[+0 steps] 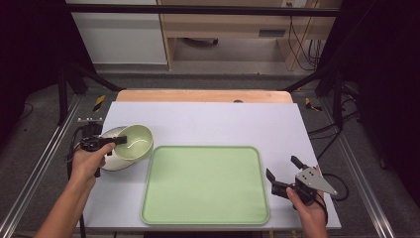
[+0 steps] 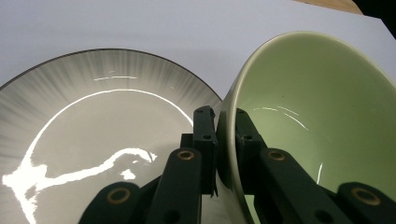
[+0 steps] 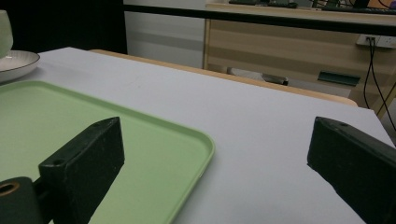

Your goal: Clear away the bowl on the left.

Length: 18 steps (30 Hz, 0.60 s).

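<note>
A pale green bowl [image 1: 135,142] tilts above a grey plate [image 1: 112,165] at the table's left. My left gripper [image 1: 121,141] is shut on the bowl's near rim. In the left gripper view the two jaws pinch that rim, with the green bowl [image 2: 317,121] to the right and the grey plate [image 2: 93,121] beneath at the left. A large green tray [image 1: 205,184] lies in the middle of the table. My right gripper [image 1: 283,169] stands open just past the tray's right edge, holding nothing. The right gripper view has the tray [image 3: 154,149] between its wide jaws.
A white sheet [image 1: 223,119] covers the wooden table. Cables trail off both sides. In the right gripper view a wooden cabinet [image 3: 299,42] stands beyond the table's far edge, and the plate's rim [image 3: 16,63] sits at far left.
</note>
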Motion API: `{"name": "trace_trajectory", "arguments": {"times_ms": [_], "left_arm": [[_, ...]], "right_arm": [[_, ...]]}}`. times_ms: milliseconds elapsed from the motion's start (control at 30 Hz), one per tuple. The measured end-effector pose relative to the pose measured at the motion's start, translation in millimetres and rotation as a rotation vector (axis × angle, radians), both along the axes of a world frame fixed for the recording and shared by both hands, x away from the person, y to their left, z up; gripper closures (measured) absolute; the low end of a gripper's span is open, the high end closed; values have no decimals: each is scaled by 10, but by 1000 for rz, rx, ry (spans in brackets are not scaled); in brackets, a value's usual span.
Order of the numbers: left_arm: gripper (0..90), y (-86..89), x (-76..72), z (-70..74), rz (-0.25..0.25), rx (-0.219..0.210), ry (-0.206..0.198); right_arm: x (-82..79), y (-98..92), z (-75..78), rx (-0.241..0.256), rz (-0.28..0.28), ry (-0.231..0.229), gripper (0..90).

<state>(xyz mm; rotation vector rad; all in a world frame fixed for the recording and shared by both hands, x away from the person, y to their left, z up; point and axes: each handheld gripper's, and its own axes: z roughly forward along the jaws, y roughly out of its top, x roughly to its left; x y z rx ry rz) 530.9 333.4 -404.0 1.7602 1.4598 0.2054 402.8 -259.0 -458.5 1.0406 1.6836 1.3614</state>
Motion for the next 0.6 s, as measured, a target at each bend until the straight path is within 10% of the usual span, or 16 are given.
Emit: {"name": "trace_trajectory", "arguments": {"times_ms": [600], "left_arm": [[825,-331,-95,67,-104,20,-20]], "right_arm": [[0,-2,4,3,2,-7,45]]}}
